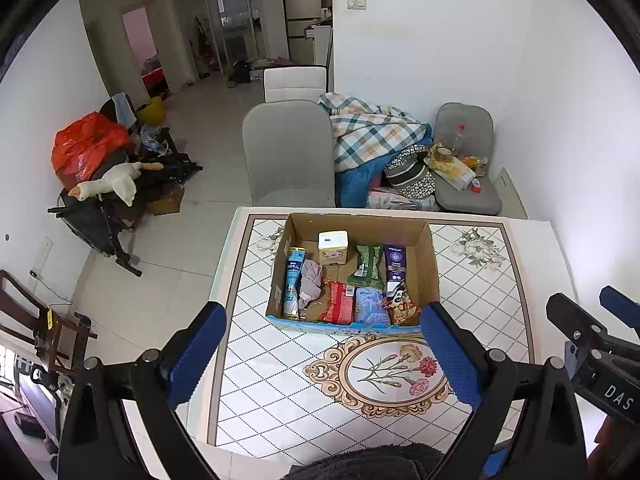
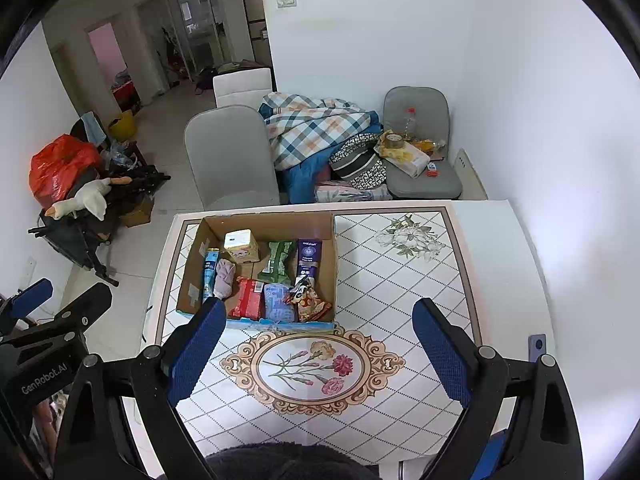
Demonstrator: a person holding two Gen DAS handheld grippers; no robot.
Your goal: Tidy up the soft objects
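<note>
A lived-in home is showing here: a dining corner of an apartment. A floral-tiled table point(image 1: 472, 272) is standing at lower centre, with grey chairs point(image 1: 288, 152) behind it. A plaid blanket point(image 1: 368, 132) is lying heaped at centre. A stroller point(image 1: 104, 216) with a goose toy point(image 1: 112, 184) is sitting at left, and a hallway point(image 1: 224, 48) is opening at upper left.
</note>
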